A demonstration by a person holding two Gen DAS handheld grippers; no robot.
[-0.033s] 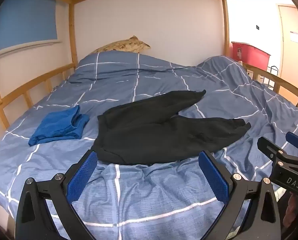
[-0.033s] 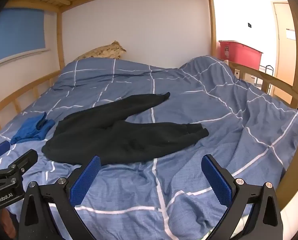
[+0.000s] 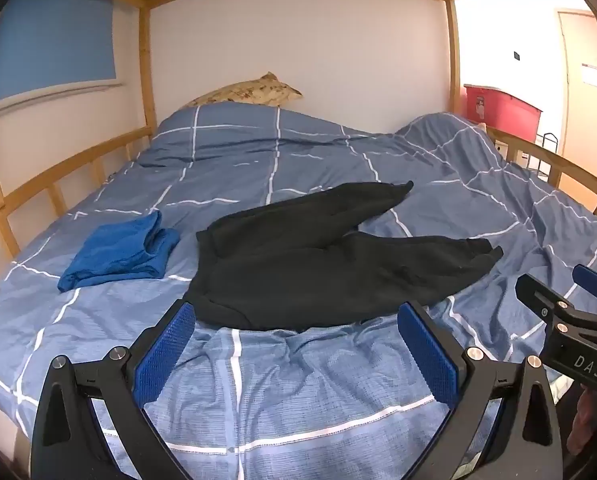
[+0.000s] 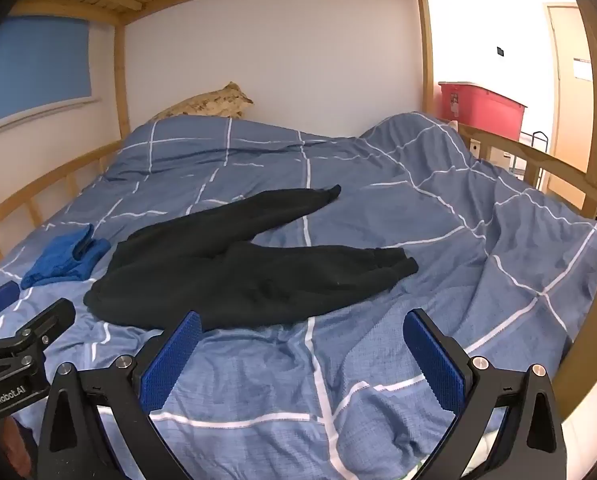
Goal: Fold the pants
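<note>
Left wrist view: the left gripper (image 3: 296,336) hangs with its jaws spread wide and nothing between them, above the blue checked duvet (image 3: 298,400). Just beyond its blue pads lie the black jogger pants (image 3: 318,264), flat on the bed with legs splayed apart toward the right. A folded blue cloth (image 3: 118,252) sits beside their waist. The right gripper (image 4: 302,342) is likewise spread and empty, near the pants' lower edge.
</note>
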